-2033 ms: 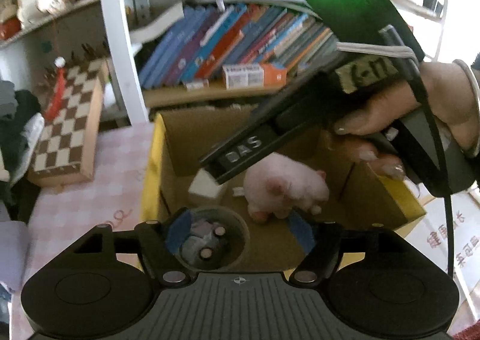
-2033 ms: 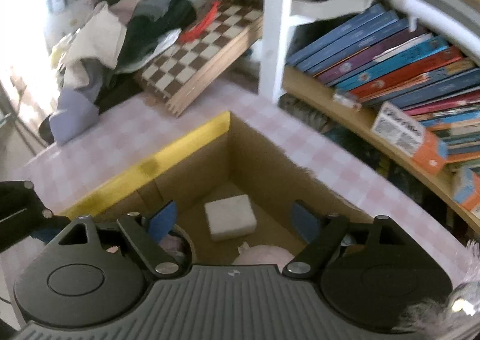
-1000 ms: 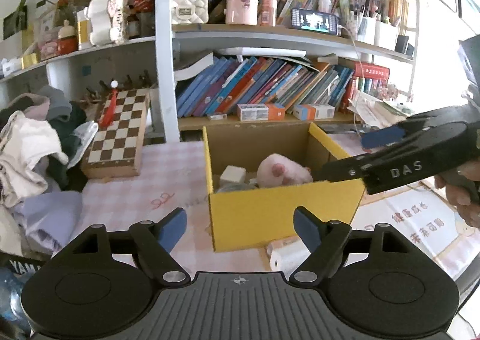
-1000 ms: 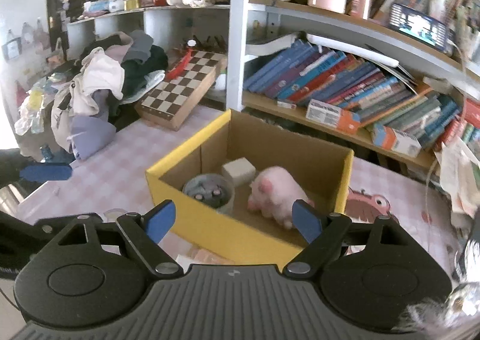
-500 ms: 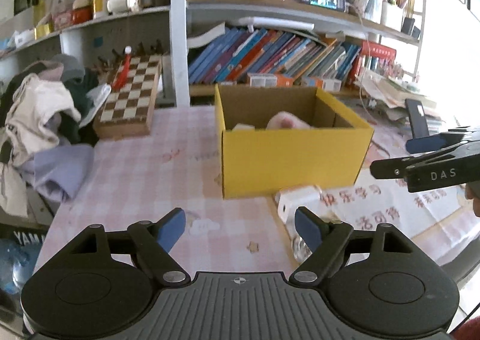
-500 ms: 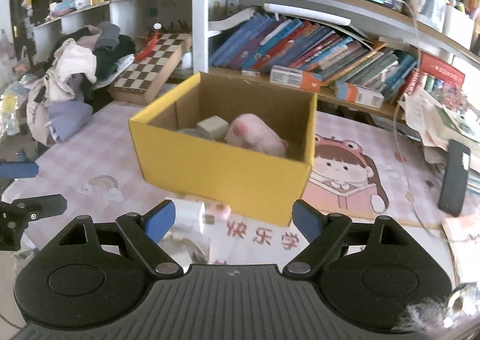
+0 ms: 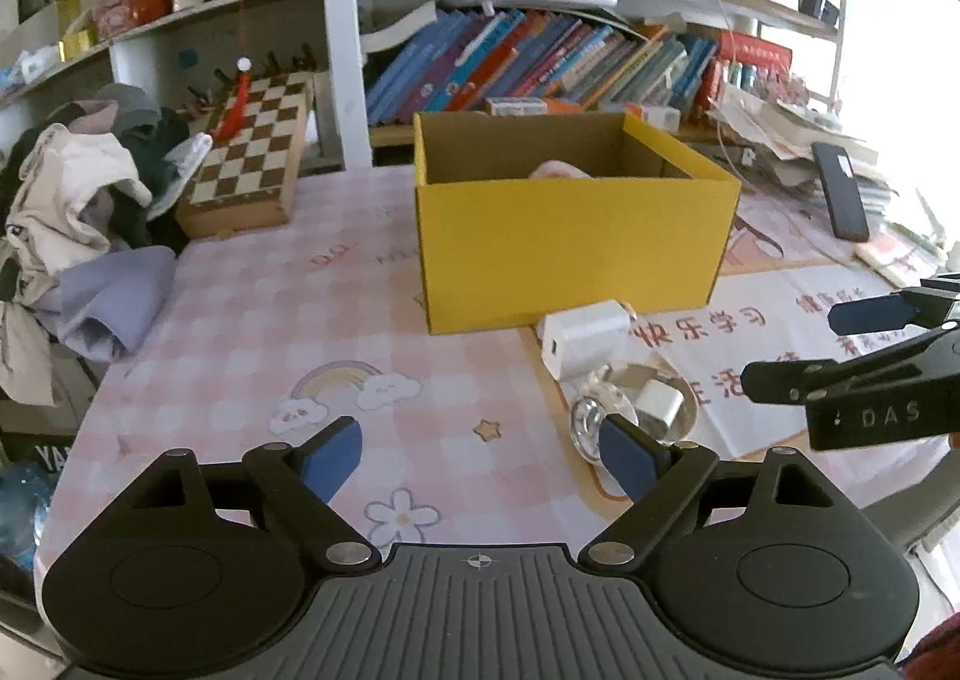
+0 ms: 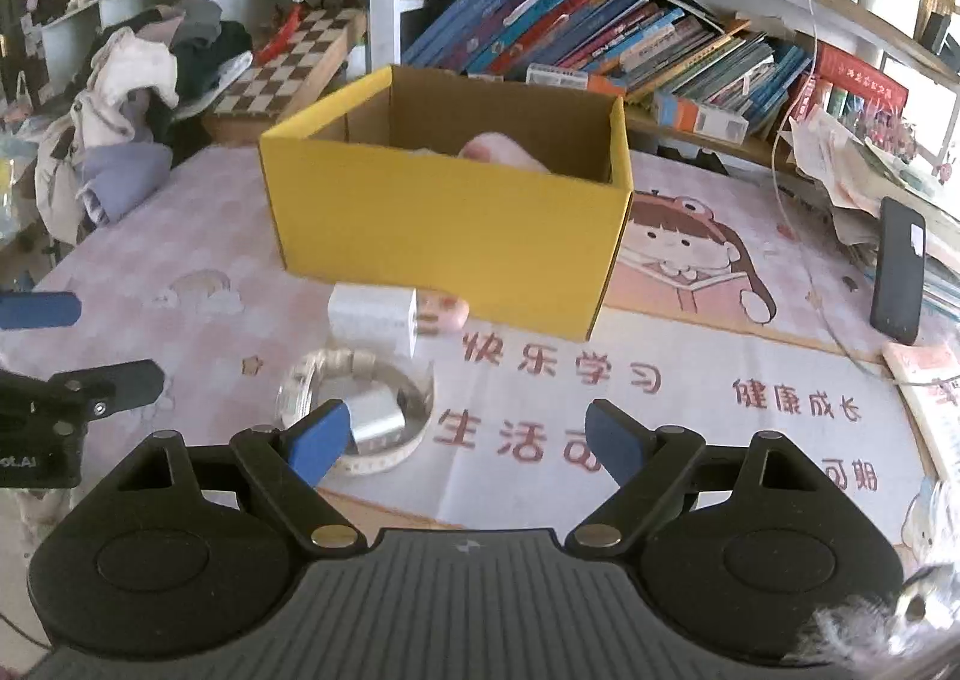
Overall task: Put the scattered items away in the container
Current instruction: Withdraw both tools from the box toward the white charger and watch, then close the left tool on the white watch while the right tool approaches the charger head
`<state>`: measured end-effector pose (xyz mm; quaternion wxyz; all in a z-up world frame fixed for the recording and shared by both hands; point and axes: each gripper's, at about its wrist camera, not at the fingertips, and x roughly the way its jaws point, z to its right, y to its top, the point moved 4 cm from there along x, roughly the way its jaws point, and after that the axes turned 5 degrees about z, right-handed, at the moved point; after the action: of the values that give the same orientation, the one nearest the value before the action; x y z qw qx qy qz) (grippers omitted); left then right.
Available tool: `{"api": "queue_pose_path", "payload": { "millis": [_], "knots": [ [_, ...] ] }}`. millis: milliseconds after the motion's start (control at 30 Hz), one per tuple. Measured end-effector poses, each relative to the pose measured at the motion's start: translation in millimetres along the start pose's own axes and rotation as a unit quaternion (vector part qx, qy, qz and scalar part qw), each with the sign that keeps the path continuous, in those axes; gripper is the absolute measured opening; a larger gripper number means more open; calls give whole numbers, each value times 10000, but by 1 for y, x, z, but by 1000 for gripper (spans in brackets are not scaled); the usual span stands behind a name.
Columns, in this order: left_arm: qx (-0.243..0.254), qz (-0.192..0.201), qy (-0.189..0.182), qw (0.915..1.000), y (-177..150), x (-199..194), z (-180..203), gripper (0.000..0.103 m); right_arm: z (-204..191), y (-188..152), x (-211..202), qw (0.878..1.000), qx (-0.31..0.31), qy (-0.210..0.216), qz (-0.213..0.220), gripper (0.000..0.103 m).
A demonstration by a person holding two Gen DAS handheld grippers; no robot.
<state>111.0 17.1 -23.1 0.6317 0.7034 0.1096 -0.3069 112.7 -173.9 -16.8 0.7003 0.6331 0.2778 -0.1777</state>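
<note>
Both the left tongs (image 7: 480, 455) and right tongs (image 8: 465, 440) gape wide, holding nothing. Just ahead of them lie a white charger (image 8: 372, 315) and clear dish (image 8: 357, 404), the yellow box (image 8: 444, 236) beyond.

- The box (image 7: 570, 248) stands open-topped mid-bench, clear from above.
- A charger (image 7: 585, 336), a tape roll (image 8: 360, 410) and a small plug (image 8: 375, 421) crowd the bench just before the box's front wall.
- Clothes (image 7: 72, 236) and a chessboard (image 7: 252, 152) block the bench's left edge; a phone (image 8: 897, 272) lies by the right edge.
</note>
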Motion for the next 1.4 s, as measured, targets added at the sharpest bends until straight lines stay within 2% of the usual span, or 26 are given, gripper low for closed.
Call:
{"api": "queue_pose_path", "payload": {
  "millis": [200, 433, 533, 600, 800, 967, 1033, 1100, 1333, 1400],
  "knots": [
    [175, -100, -108, 9997, -6, 7, 12, 89, -5, -16, 4, 9997, 60, -3, -219, 85],
    [446, -228, -244, 9984, -11, 15, 24, 89, -6, -19, 9, 9996, -39, 38, -293, 82],
    [440, -264, -289, 9983, -12, 19, 26, 89, -4, -19, 12, 9994, -15, 84, -342, 80],
    [411, -274, -325, 9983, -11, 21, 27, 89, -3, -19, 14, 9993, -13, 123, -364, 74],
    [283, -240, -431, 9984, -6, 30, 29, 87, 1, -17, 19, 9991, -8, 144, -392, 73],
    [193, -313, -601, 9975, 2, 46, 34, 67, 5, -14, 23, 9990, -63, 138, -416, 71],
    [198, -423, -633, 9969, 2, 54, 36, 63, 8, -13, 25, 9990, -84, 125, -427, 70],
    [159, -570, -672, 9960, 1, 64, 37, 53, 10, -12, 26, 9989, -91, 132, -433, 69],
    [67, -776, -793, 9938, -1, 81, 44, 40, 10, -10, 30, 9979, -242, 335, -508, 69],
    [11, -832, -858, 9928, -2, 84, 44, 33, 7, -10, 31, 9972, -332, 420, -519, 69]
  ]
}}
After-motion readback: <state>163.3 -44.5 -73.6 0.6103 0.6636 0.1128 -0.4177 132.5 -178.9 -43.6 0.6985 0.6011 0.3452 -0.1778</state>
